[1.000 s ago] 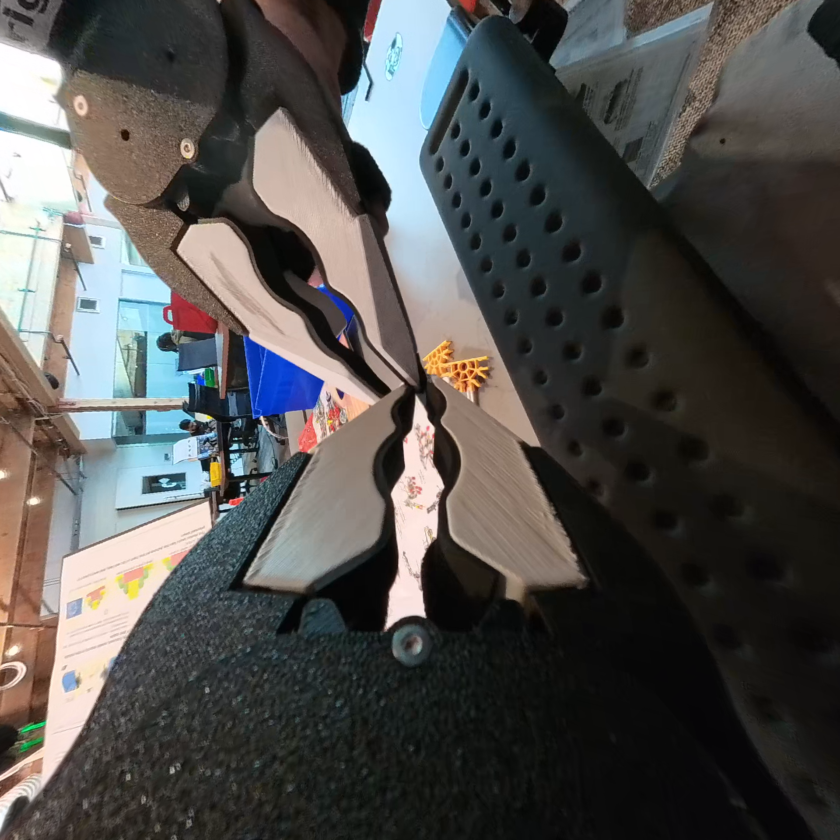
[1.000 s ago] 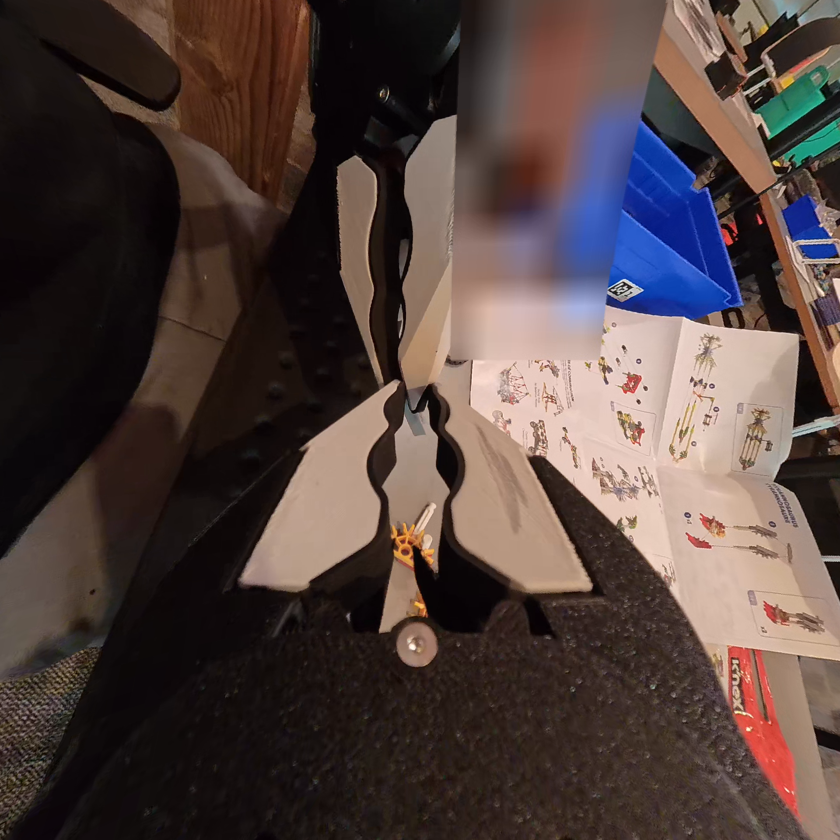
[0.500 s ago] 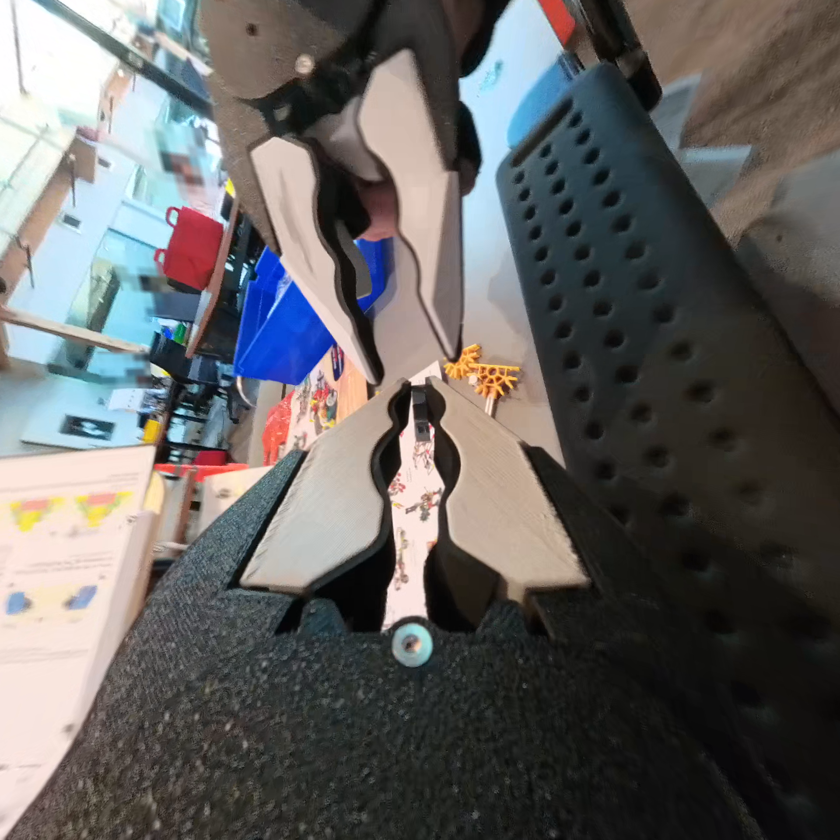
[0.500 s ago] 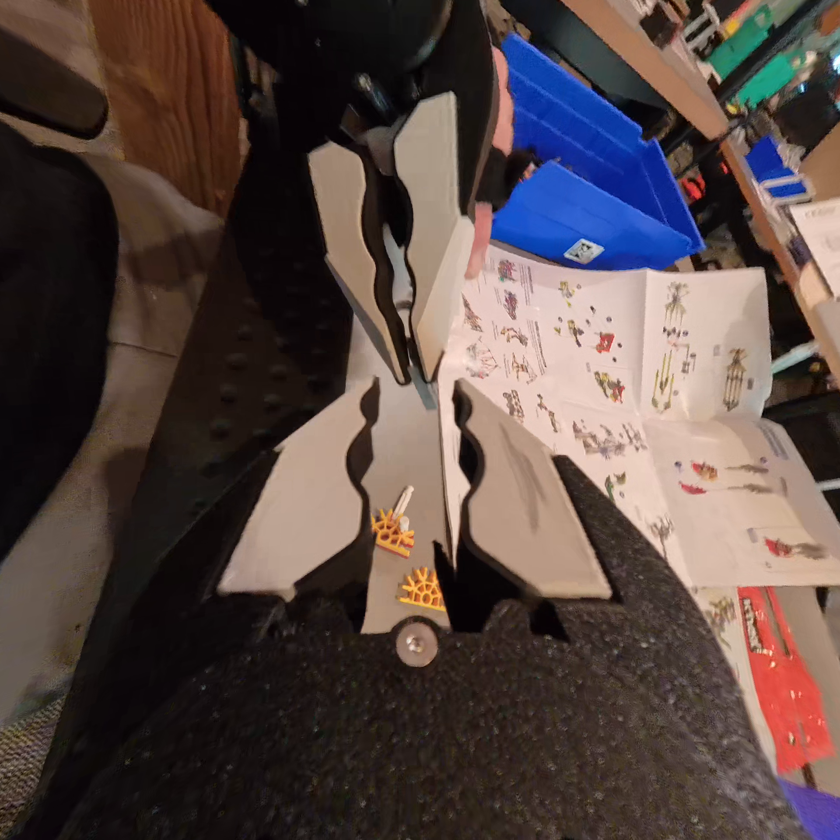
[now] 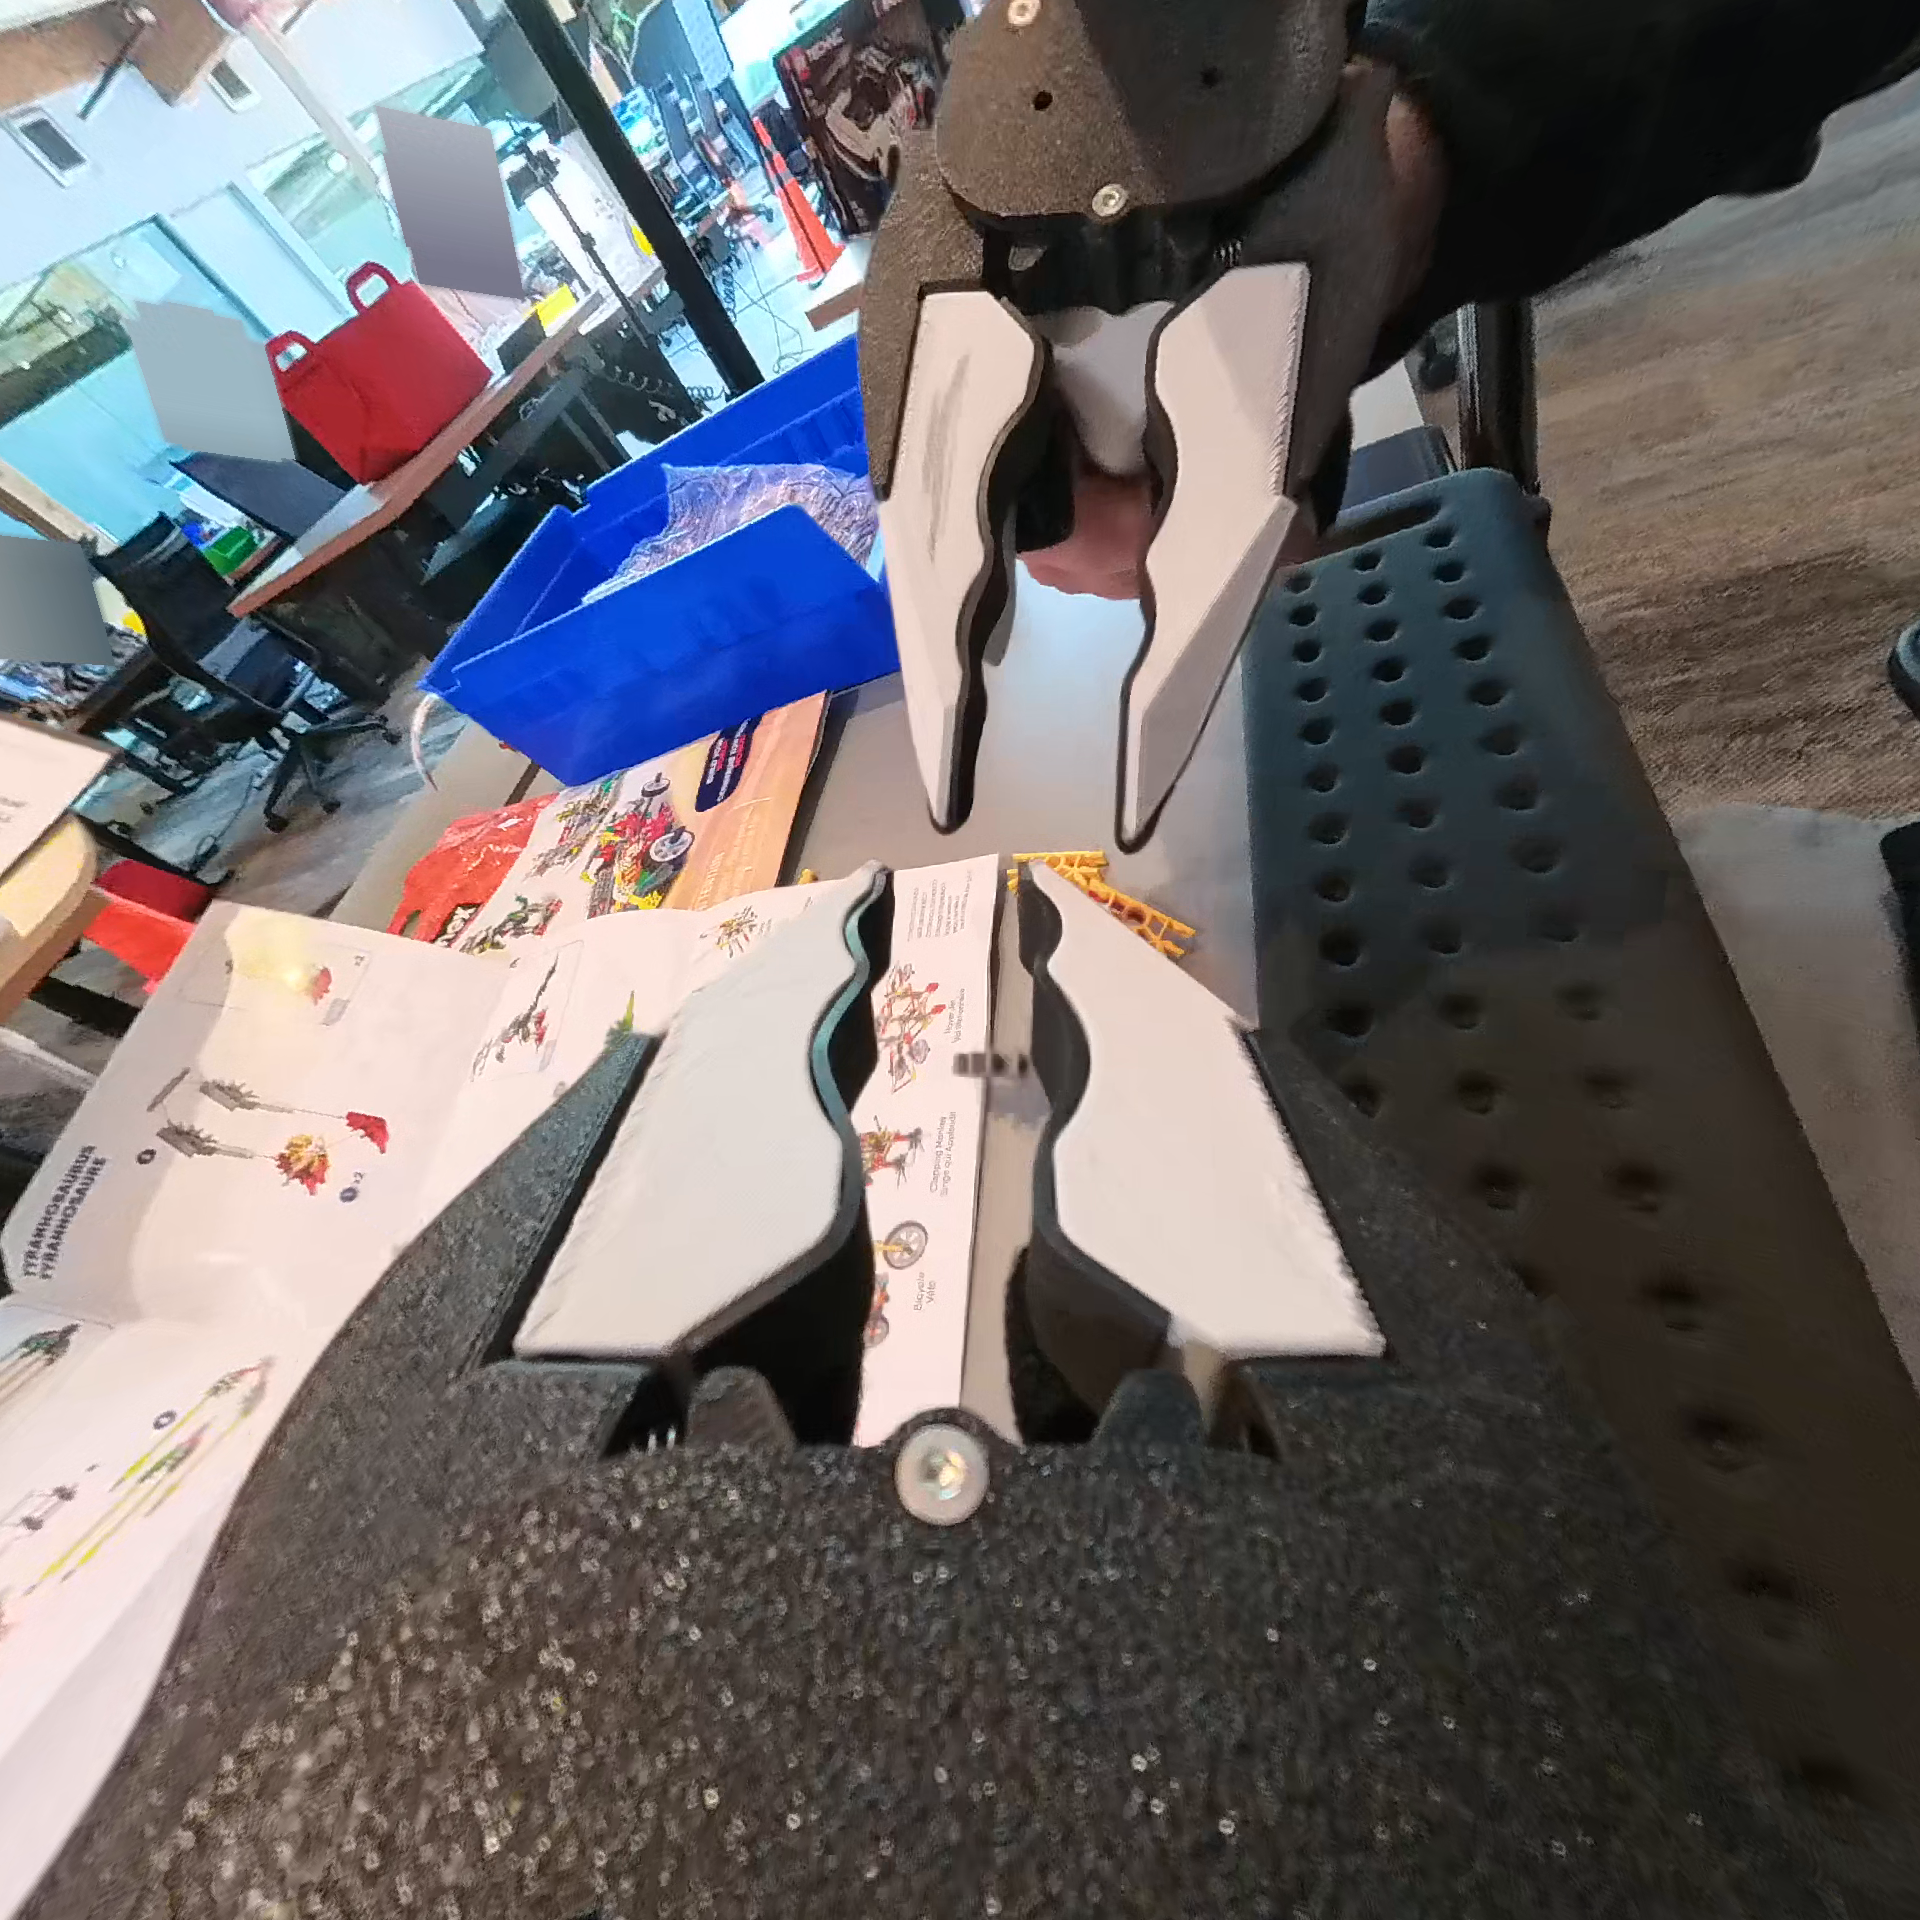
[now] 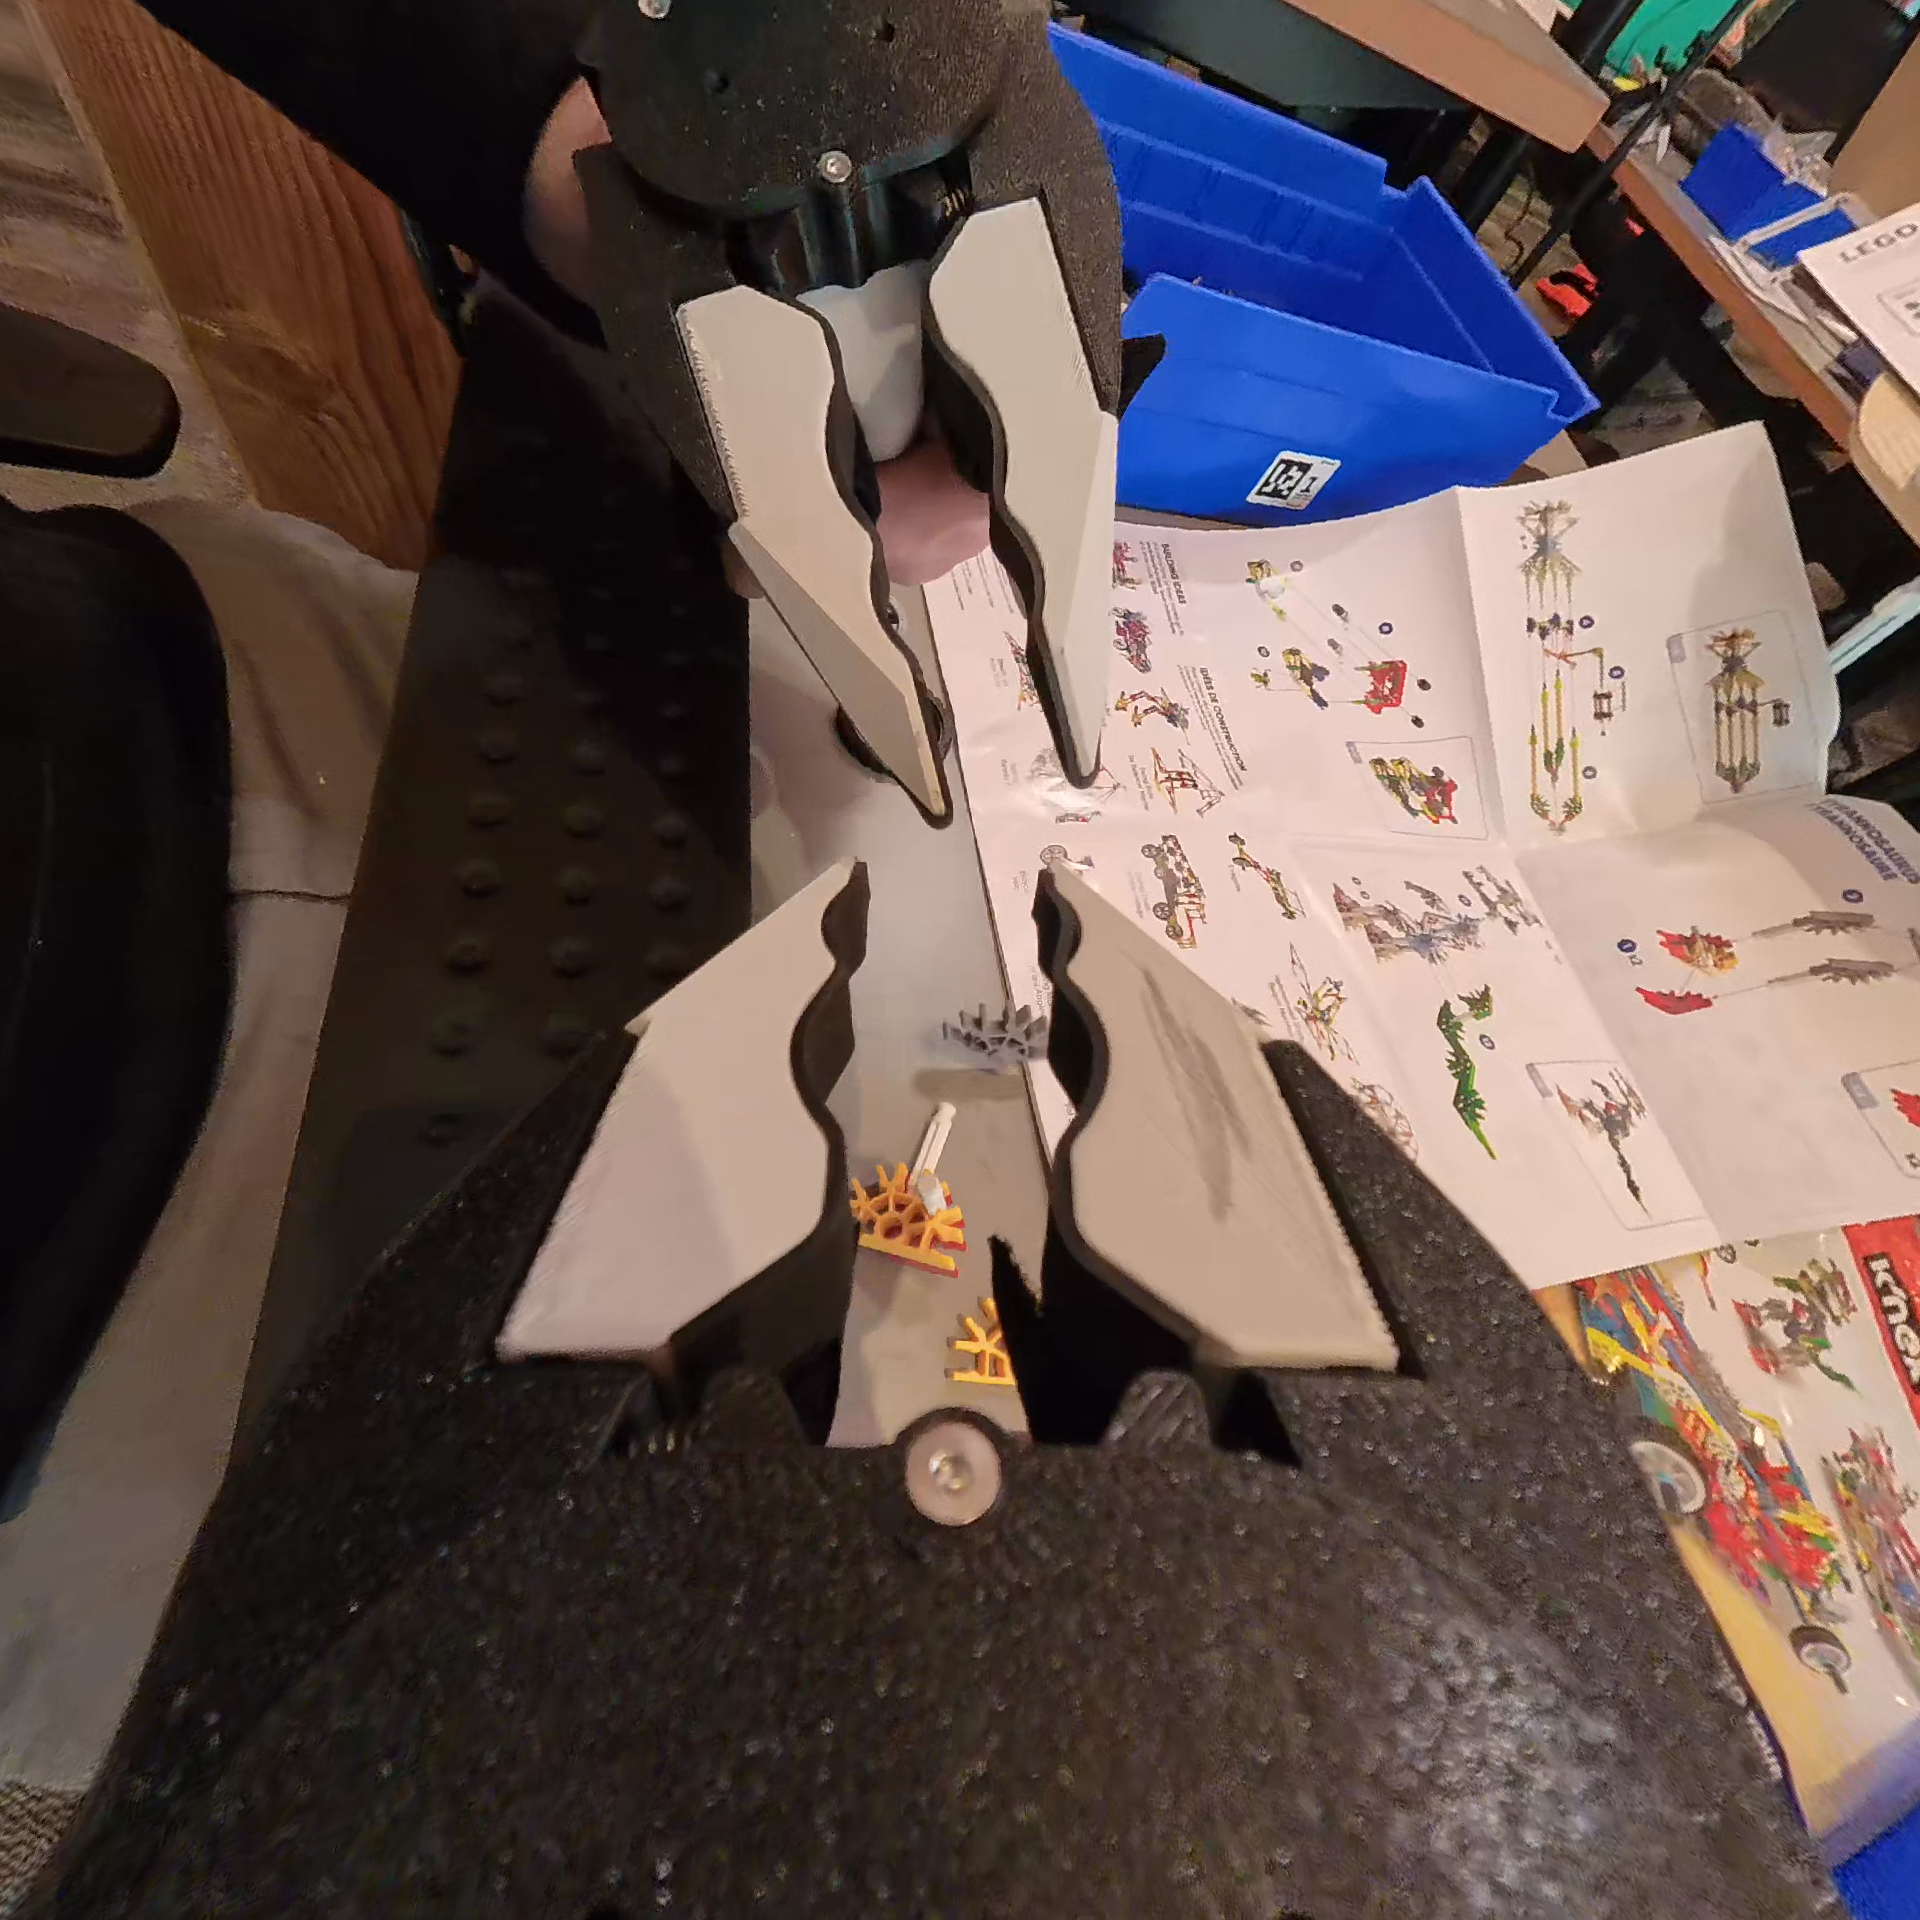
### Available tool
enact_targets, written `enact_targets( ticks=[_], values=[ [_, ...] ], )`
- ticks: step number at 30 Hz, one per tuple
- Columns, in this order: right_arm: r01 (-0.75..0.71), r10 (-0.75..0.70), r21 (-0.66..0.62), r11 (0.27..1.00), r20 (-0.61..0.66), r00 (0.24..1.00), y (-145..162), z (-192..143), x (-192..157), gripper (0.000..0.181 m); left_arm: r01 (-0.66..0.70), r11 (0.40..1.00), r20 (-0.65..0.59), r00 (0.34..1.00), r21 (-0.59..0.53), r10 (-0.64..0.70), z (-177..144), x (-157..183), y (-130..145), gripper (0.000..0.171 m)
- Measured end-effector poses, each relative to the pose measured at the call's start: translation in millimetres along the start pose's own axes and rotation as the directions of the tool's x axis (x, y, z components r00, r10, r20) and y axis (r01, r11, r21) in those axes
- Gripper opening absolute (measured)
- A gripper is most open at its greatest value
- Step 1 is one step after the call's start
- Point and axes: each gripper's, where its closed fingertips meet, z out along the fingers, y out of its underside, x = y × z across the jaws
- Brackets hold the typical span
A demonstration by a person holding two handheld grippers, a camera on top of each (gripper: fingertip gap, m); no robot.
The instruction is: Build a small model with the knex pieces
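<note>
My left gripper [image 5: 951, 883] is open and empty, low over the grey table [image 5: 1049, 665]. My right gripper [image 6: 951, 878] is open and empty too. The two face each other tip to tip, a short gap apart; the right one also shows in the left wrist view [image 5: 1039, 829], and the left one in the right wrist view [image 6: 1008, 795]. A small grey connector [image 6: 992, 1039] lies on the table between my right fingers; it shows blurred in the left wrist view [image 5: 987, 1062]. A yellow connector [image 6: 904, 1221] with a white rod [image 6: 935, 1138] and a second yellow connector [image 6: 982, 1351] lie close by.
A folded-out instruction sheet [image 6: 1455, 831] covers the table beside the grippers. Blue bins [image 6: 1299, 364] stand behind it. A printed toy bag [image 6: 1766, 1455] lies at the near edge. A black perforated chair part [image 5: 1455, 831] borders the table's other side. A red bag [image 5: 374, 384] sits far off. Less than 4 cm separates the two grippers' tips. My right gripper's tips are some 11 centimeters from the yellow connector [image 6: 904, 1221].
Both grippers were shut, tips together on a small grey piece. The right opened first, then the left; they drew apart and the grey connector now lies on the table.
</note>
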Motion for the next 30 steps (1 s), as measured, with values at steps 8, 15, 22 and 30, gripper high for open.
enact_targets(
  ticks=[8, 15, 22, 30],
  values=[
    [-0.067, 0.067, 0.02, 0.998, -0.007, 0.998, 2.1, -1.8, 8.0, 0.024, 0.173, 0.983, -0.034, 0.985, 0.054, -0.172, -1.7, -7.4, -0.7, 0.015],
    [-0.057, 0.057, 0.029, 0.998, 0.007, 0.998, 1.4, -2.7, 7.0, 0.0, 0.166, 0.984, -0.027, 0.986, 0.059, -0.165, -1.9, -8.4, -1.7, 0.0],
    [-0.049, 0.049, 0.012, 0.999, -0.015, 0.999, 6.1, -1.8, 10.4, 0.028, 0.173, 0.983, -0.044, 0.984, 0.054, -0.171, -1.7, -6.5, -0.4, 0.028],
    [-0.062, 0.062, -0.012, 0.998, -0.022, 0.998, 14.4, -1.1, 14.1, 0.028, 0.244, 0.969, -0.095, 0.966, 0.038, -0.24, -0.1, -2.8, 3.8, 0.056]
  ],
)
